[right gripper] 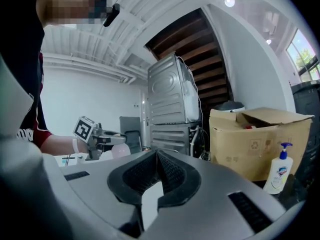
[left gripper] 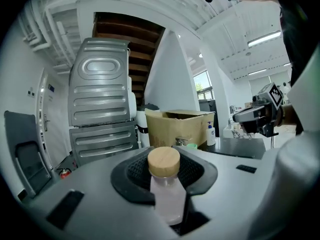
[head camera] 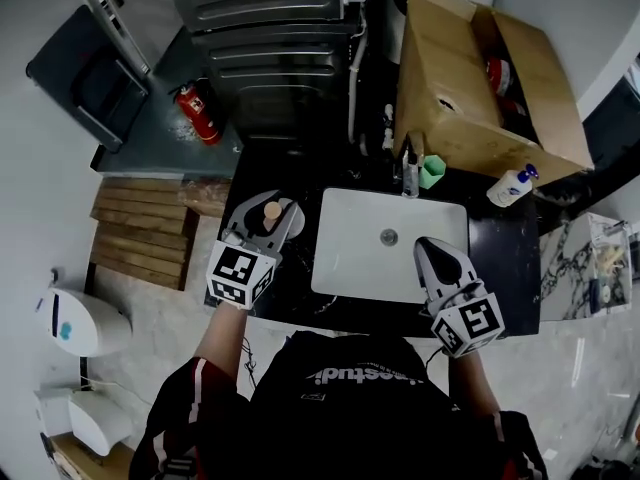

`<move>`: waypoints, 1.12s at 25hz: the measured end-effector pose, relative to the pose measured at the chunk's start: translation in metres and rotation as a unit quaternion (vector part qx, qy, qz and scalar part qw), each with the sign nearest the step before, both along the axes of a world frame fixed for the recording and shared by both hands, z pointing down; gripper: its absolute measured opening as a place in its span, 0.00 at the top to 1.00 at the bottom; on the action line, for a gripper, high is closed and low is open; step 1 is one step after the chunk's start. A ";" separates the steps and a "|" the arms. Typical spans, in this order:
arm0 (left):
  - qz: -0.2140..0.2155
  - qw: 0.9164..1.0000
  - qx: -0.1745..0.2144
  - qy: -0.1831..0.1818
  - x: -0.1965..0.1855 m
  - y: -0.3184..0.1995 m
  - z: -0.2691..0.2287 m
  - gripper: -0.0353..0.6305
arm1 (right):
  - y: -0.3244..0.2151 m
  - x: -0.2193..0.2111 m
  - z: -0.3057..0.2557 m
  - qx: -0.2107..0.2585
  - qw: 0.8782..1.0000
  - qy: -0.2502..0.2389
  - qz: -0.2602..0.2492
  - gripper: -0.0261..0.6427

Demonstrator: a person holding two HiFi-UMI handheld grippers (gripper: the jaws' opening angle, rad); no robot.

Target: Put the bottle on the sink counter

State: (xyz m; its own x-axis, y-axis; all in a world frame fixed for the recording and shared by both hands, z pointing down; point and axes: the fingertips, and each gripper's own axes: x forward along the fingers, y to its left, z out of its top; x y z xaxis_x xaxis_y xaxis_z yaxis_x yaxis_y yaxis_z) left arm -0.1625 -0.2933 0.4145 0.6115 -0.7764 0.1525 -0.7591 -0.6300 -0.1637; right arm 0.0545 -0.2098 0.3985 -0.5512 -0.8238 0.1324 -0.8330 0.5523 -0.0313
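A red fire extinguisher sits at the far left on the grey floor, above a slatted wooden pallet. Right of these, the left hand-held gripper has its jaws about half apart and pressed on a small pale-pink translucent bottle with a round wooden cap. The bottle stands upright between the black ribbed pads, with its cap above them. In the head view it is over the strip of black tabletop just left of the white rectangular sink basin. Whether its base touches the tabletop cannot be told. Behind the basin stands a small green cup. The right hand-held gripper is over the basin's front right corner, its jaws closed together with nothing between them. Farther right, a large open brown cardboard box rests on the tabletop, and a white pump bottle with a blue top lies just beside it.
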 end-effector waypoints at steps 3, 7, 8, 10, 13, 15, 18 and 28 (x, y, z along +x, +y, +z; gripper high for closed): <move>-0.009 1.000 -0.001 -0.002 -0.013 -0.031 0.014 0.78 | -0.020 -0.015 0.005 -0.003 1.000 -0.001 -0.010 0.90; -0.027 1.000 0.000 0.000 -0.030 -0.074 0.035 0.78 | -0.048 -0.031 0.015 -0.009 1.000 0.001 -0.021 0.90; -0.032 0.999 0.000 0.002 -0.034 -0.085 0.041 0.78 | -0.055 -0.034 0.017 -0.011 1.000 0.002 -0.024 0.90; -0.039 0.999 0.001 0.006 -0.039 -0.105 0.053 0.78 | -0.070 -0.039 0.023 -0.016 0.999 0.001 -0.028 0.90; -0.045 0.999 0.006 0.009 -0.046 -0.134 0.071 0.78 | -0.089 -0.047 0.035 -0.021 0.999 0.003 -0.032 0.90; -0.052 0.999 0.007 0.010 -0.050 -0.153 0.085 0.78 | -0.102 -0.052 0.045 -0.018 0.999 0.012 -0.033 0.90; -0.061 0.998 -0.005 0.008 -0.052 -0.179 0.110 0.78 | -0.118 -0.061 0.061 -0.020 0.999 0.016 -0.031 0.90; -0.086 0.995 -0.040 -0.001 -0.062 -0.244 0.172 0.78 | -0.132 -0.072 0.094 -0.053 0.997 0.034 -0.053 0.90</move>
State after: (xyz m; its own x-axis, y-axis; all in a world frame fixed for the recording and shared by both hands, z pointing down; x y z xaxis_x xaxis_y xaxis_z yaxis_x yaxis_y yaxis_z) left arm -0.2245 -0.5369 0.5869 0.4704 -0.8546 0.2202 -0.8563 -0.5023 -0.1203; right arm -0.0178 -0.3415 0.4921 -0.6212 -0.7407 0.2558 -0.7724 0.6339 -0.0404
